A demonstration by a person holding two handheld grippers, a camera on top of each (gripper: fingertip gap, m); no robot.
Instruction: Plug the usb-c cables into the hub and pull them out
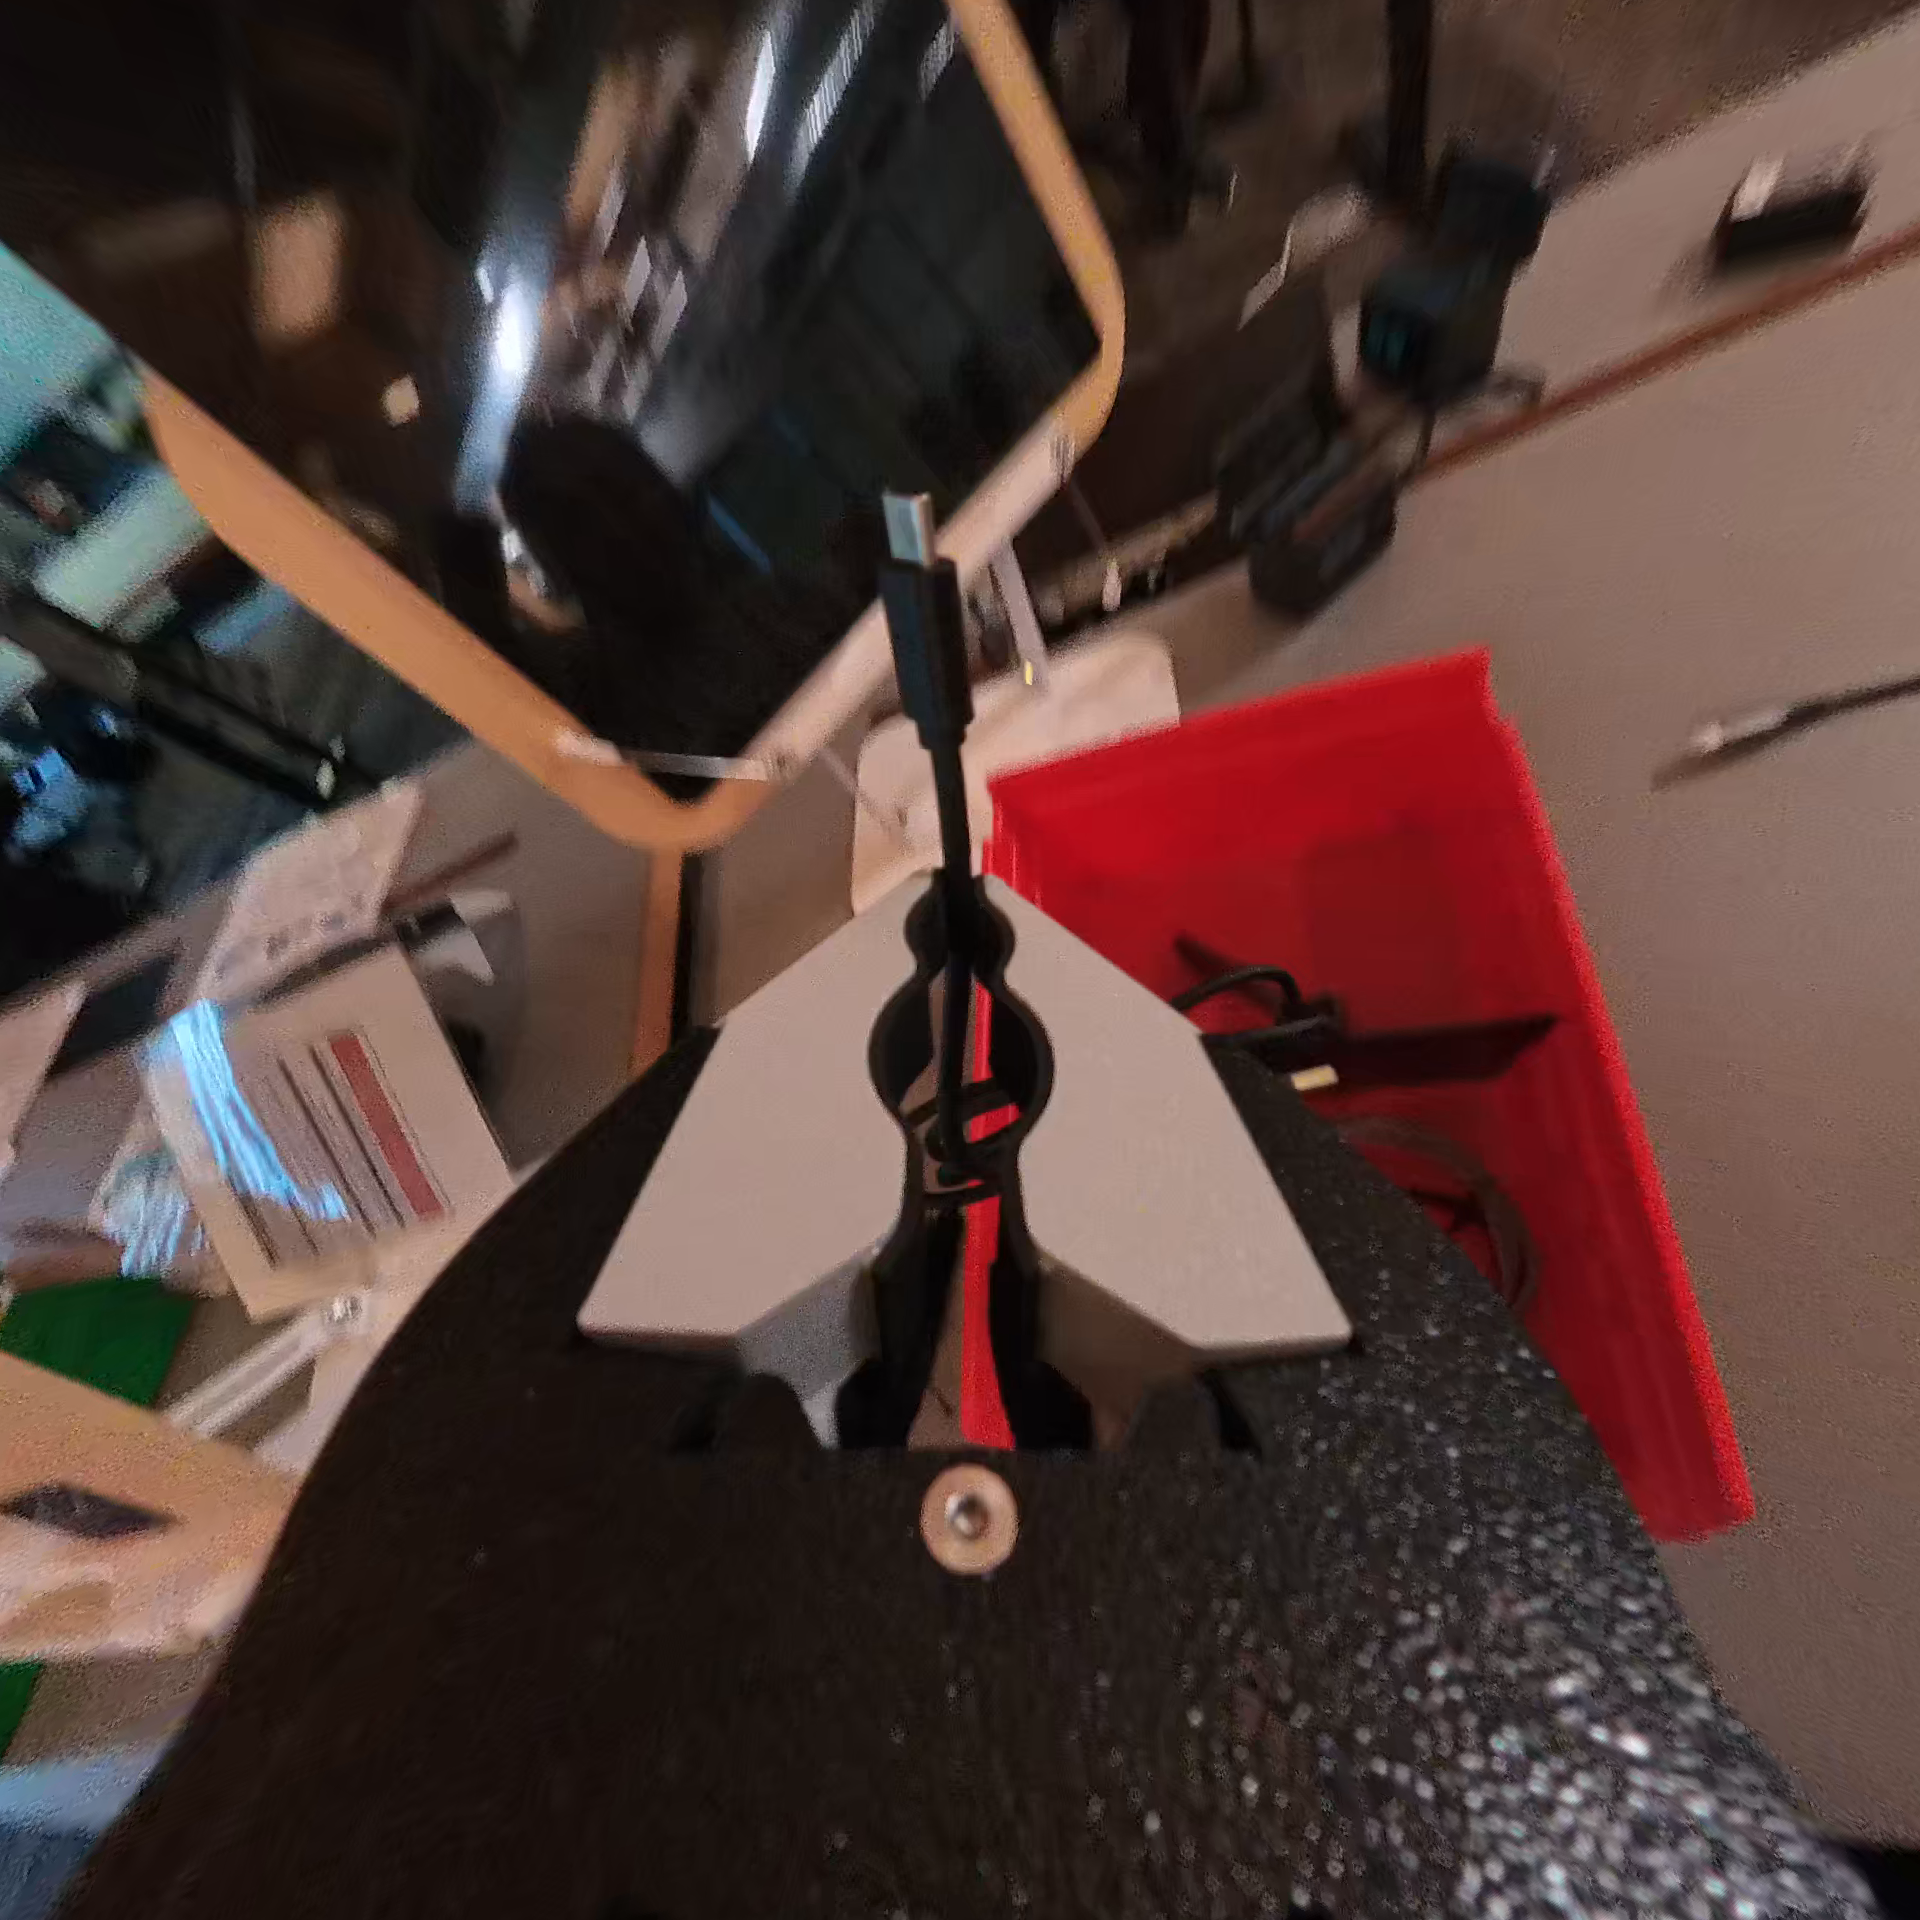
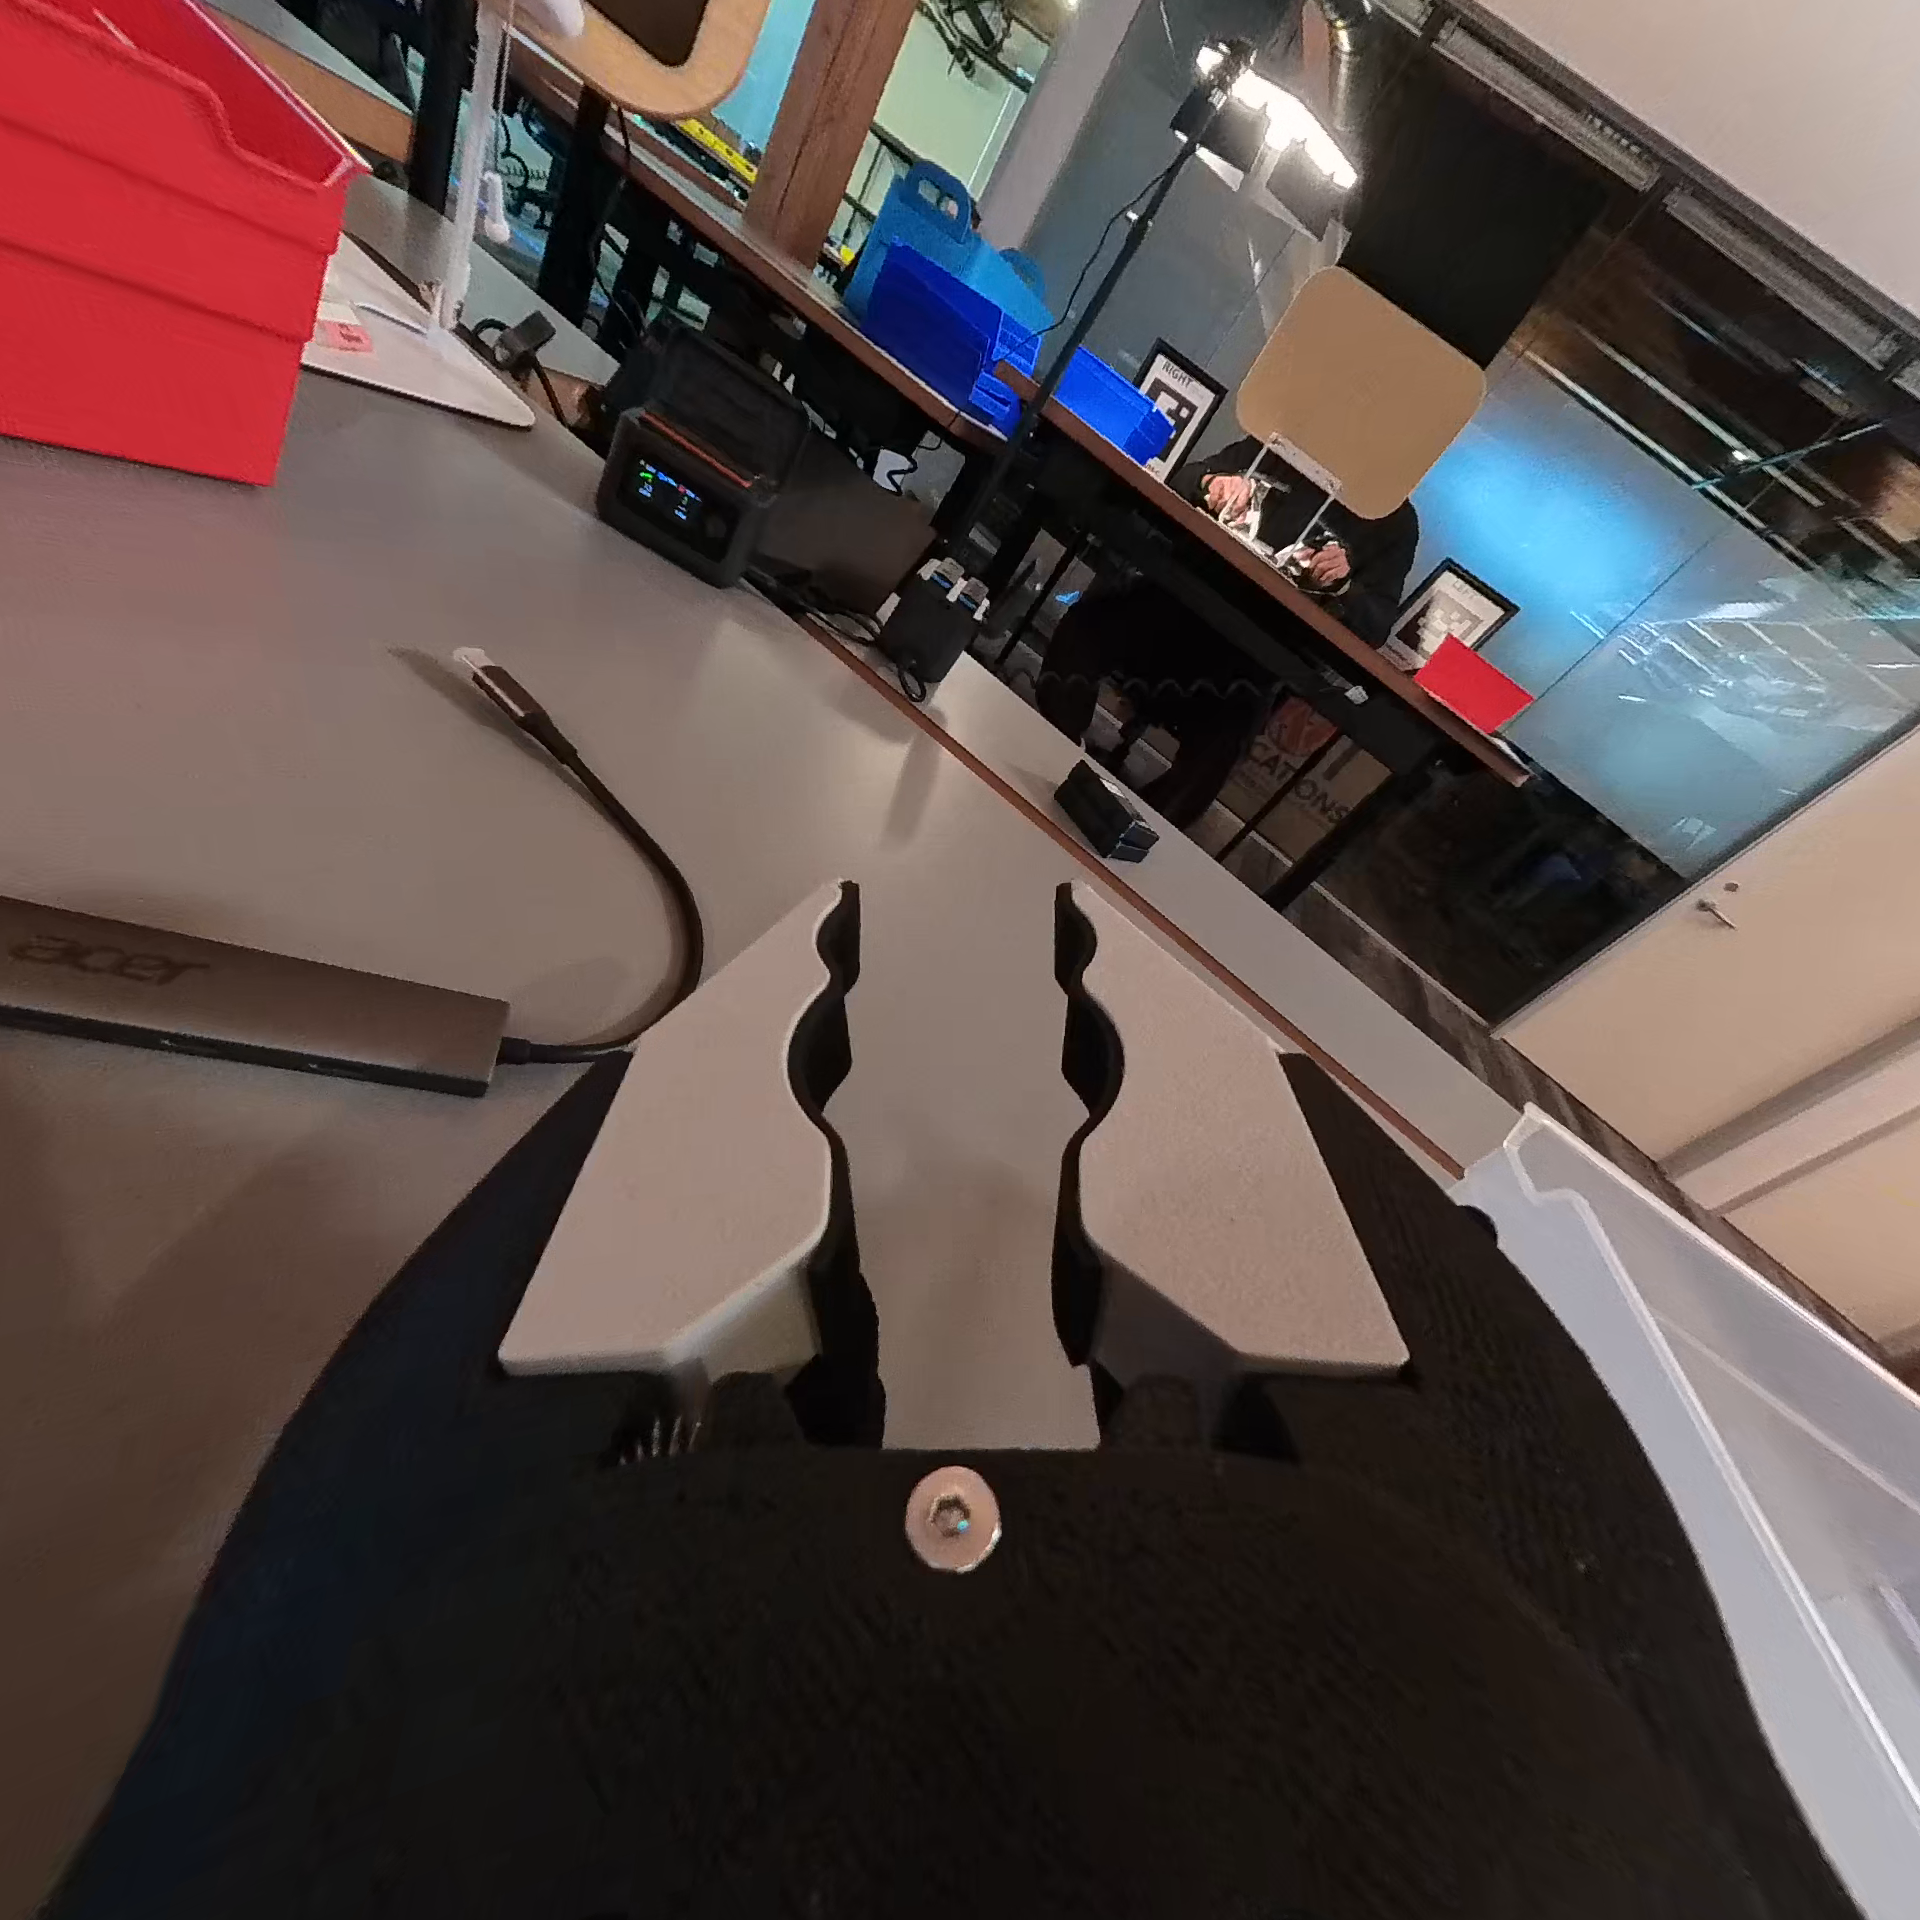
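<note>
Hub (image 2: 249,1003): slim grey metal bar, lying flat on the grey table (image 2: 312,644) at the left of the right wrist view. Judged light and slippery, likely to skid under insertion force; best braced across its long sides. Its own short black lead (image 2: 634,831) curls away, its plug resting on the tabletop.

Left gripper (image 1: 951,894): clenched on a black usb-c cable (image 1: 928,644), fingers pinching the thin cord just below the plug body. The plug stands up beyond the fingertips, metal tip bare, held in the air above the bench. Judged light and floppy in the cord, stiff only at the plug; a hold on the moulded plug body would steer it better than one on the cord.

Red bin (image 1: 1455,790): open-topped, just right of the left gripper; contains more black cables, loosely tangled, count unclear.

Right gripper (image 2: 956,914): released, jaws apart with nothing between them, low over the table just right of the hub.
</note>
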